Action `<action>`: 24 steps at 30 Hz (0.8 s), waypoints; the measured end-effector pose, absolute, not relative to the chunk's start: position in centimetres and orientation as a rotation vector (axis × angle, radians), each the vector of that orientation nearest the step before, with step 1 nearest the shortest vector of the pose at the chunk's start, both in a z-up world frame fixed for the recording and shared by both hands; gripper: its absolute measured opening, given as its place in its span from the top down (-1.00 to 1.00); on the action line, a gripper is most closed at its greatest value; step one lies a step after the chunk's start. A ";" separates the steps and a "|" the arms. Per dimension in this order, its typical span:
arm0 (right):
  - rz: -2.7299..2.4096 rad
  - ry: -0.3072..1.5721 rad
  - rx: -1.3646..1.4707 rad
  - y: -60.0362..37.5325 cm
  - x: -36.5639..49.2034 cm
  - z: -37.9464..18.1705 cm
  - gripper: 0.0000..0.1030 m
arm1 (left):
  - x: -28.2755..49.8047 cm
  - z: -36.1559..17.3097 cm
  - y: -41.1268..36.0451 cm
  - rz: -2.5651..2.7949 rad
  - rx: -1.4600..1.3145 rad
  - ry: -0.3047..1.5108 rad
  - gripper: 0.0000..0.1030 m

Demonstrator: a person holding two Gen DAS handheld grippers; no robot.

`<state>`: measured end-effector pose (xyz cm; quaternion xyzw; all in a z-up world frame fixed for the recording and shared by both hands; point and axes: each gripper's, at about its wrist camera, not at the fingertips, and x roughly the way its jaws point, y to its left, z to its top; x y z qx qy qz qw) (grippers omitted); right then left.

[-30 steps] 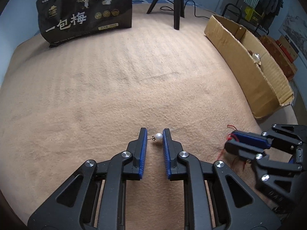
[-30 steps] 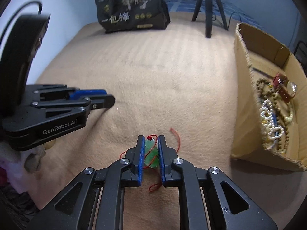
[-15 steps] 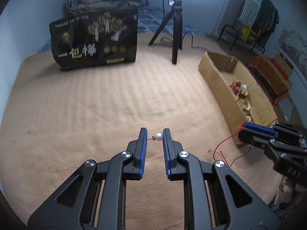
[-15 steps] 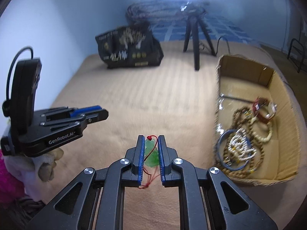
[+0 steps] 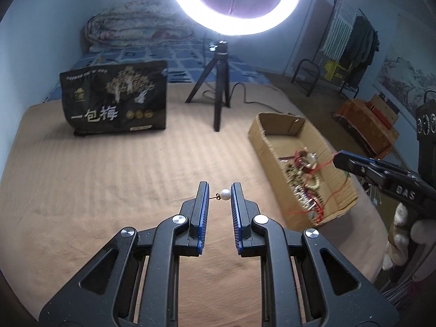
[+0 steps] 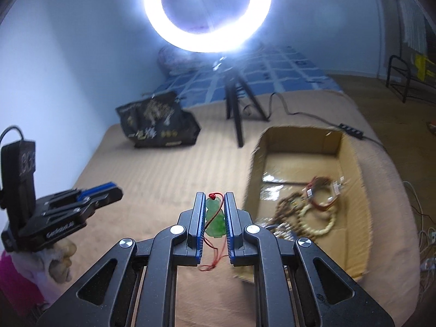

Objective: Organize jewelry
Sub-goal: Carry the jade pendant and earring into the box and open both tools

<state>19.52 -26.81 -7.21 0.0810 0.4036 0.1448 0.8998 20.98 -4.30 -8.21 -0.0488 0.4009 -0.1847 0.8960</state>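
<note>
pinching a pearl earring (image 5: 225,194) between nearly closed pads, your left tool (image 5: 220,194) hangs above the bed (image 5: 109,185). your right tool (image 6: 214,207) clamps a green pendant (image 6: 215,219); only its view shows the cardboard box (image 6: 351,163) floor, at 3 o'clock.

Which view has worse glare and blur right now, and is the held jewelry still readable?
Right wrist view: worse; ring light blows out the top, cardboard box and its beads smear, yet the green pendant in the right hand-held gripper reads sharp. Left wrist view: ring light glares less, pearl earring in the left hand-held gripper is crisp; fisheye bends the edges in both.
</note>
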 end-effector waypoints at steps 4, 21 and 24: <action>0.255 0.813 0.166 -28.8 20.1 -6.3 0.77 | 20.8 -7.7 -6.2 -0.416 -0.094 0.818 0.71; 0.121 0.826 0.154 -35.5 23.9 -7.3 0.77 | 24.0 -7.7 -15.1 -0.512 -0.045 0.800 0.71; 0.111 0.839 0.157 -36.3 24.1 -7.8 0.77 | 25.1 -8.0 -16.6 -0.523 -0.040 0.796 0.71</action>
